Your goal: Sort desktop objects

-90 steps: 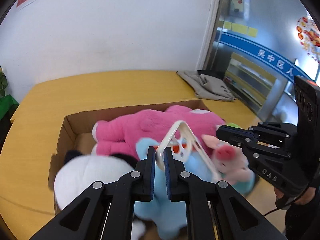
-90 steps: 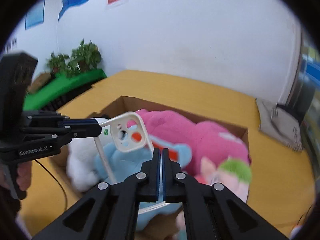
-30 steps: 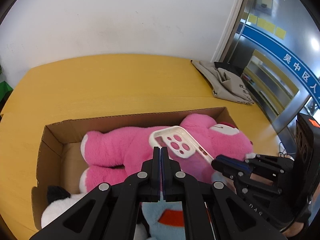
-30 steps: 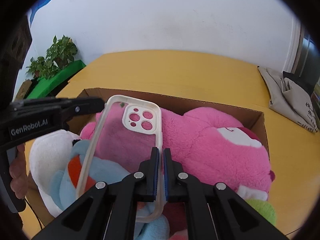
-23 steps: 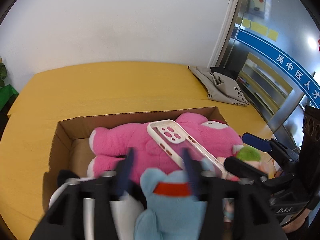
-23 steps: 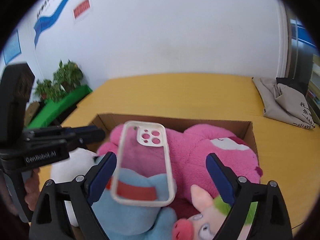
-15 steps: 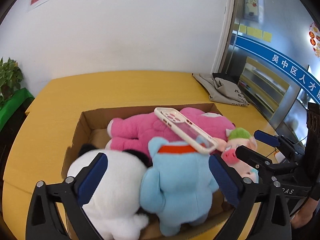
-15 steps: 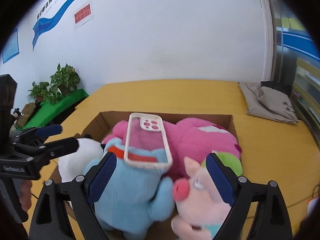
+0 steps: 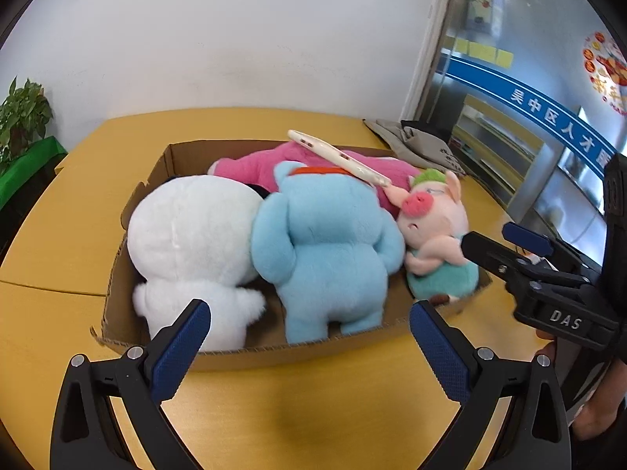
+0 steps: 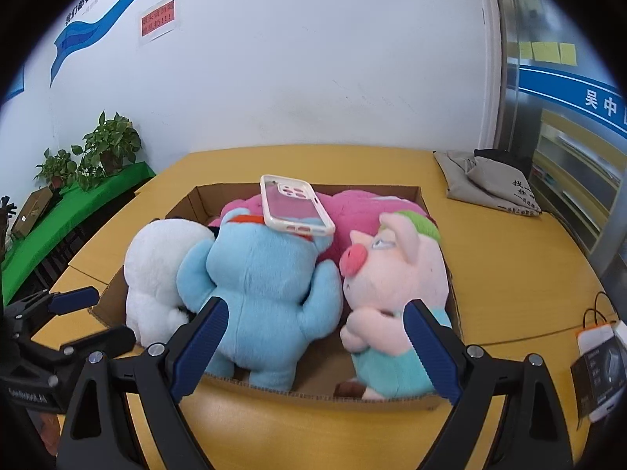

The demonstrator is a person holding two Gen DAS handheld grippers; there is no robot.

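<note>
A cardboard box on the yellow table holds a white plush, a blue plush, a pink bear and a pig plush. A white phone case lies on top of the blue plush and the bear. My left gripper is open and empty in front of the box. My right gripper is open and empty, also in front of the box; it shows in the left wrist view at the right.
A grey cloth bag lies on the table's far right. A small boxed device with a cable sits at the right near edge. Potted plants on a green shelf stand left of the table.
Both grippers let go of the phone case, opened wide and pulled back toward the table's near side. The case now rests on the plush toys in the box.
</note>
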